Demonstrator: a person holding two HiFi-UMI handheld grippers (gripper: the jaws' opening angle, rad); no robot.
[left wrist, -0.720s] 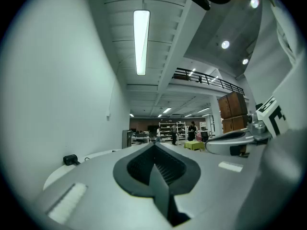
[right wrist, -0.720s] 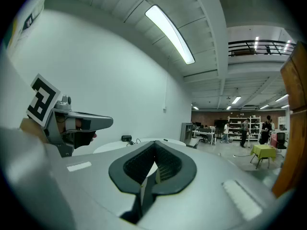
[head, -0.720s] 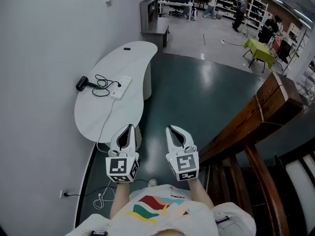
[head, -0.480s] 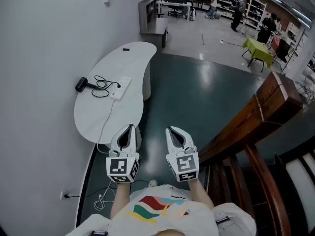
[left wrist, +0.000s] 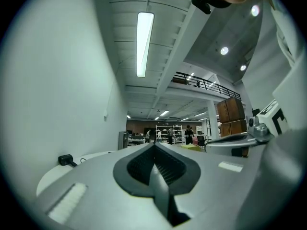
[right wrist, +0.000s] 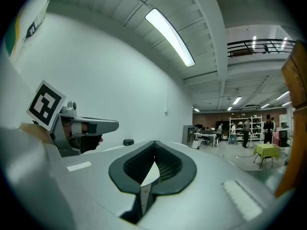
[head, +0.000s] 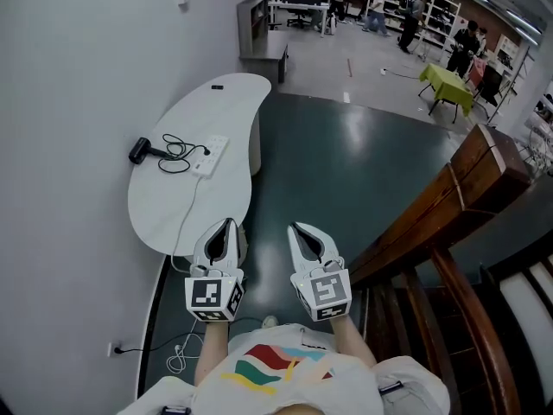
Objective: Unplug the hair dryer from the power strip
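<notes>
Black hair dryer [head: 142, 150] lies on white table [head: 173, 206] — cord coiled.

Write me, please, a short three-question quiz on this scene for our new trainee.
1. Where does the hair dryer lie? A on the white table; B on the floor; C on a chair.
2. True or false: the left claw and the right claw are both shut and empty.
3. Fill in: the dryer's black cord leads to the white ____.
Key: 1 A; 2 true; 3 power strip.
</notes>
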